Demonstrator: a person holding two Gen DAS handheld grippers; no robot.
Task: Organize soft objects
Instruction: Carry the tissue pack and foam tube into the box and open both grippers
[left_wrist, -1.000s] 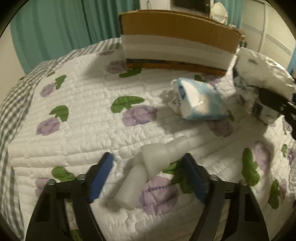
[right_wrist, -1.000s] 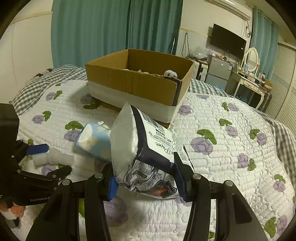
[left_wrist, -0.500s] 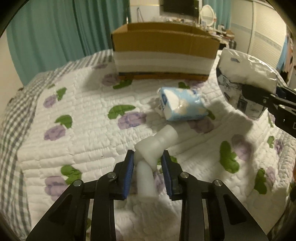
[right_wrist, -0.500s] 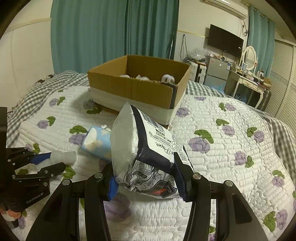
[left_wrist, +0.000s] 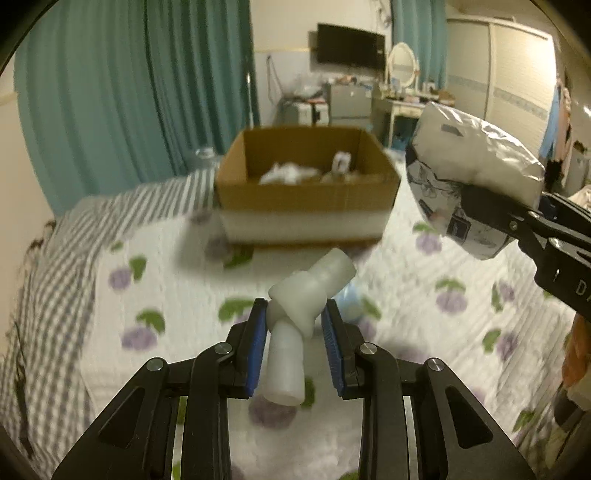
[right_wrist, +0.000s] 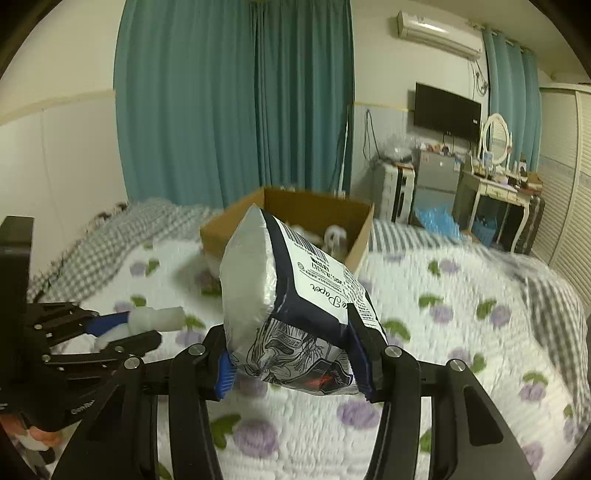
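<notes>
You are holding the left gripper (left_wrist: 295, 341) up above the bed (left_wrist: 155, 280), and its blue-padded fingers (left_wrist: 257, 339) are pressing in on both sides of a white knotted foam piece (left_wrist: 301, 306). One end of that piece is sticking up and forward toward the cardboard box (left_wrist: 306, 192), and the other end is hanging down between the fingers. A pale blue packet (left_wrist: 349, 299) is showing just behind the foam piece, low on the quilt.

Your right gripper (right_wrist: 293, 363) is clamping the lower end of a tissue pack (right_wrist: 288, 291), a white and dark-blue printed bag, with the fingers (right_wrist: 223, 374) closed tight against its sides. The pack is standing up from the fingers, clear of the quilt, and is sitting in front of the open box in the right wrist view. In the left wrist view the same pack is hanging in the air to the right of the box. The box is resting on the bed near the teal curtains (right_wrist: 236, 99), with some white items lying inside it.
</notes>
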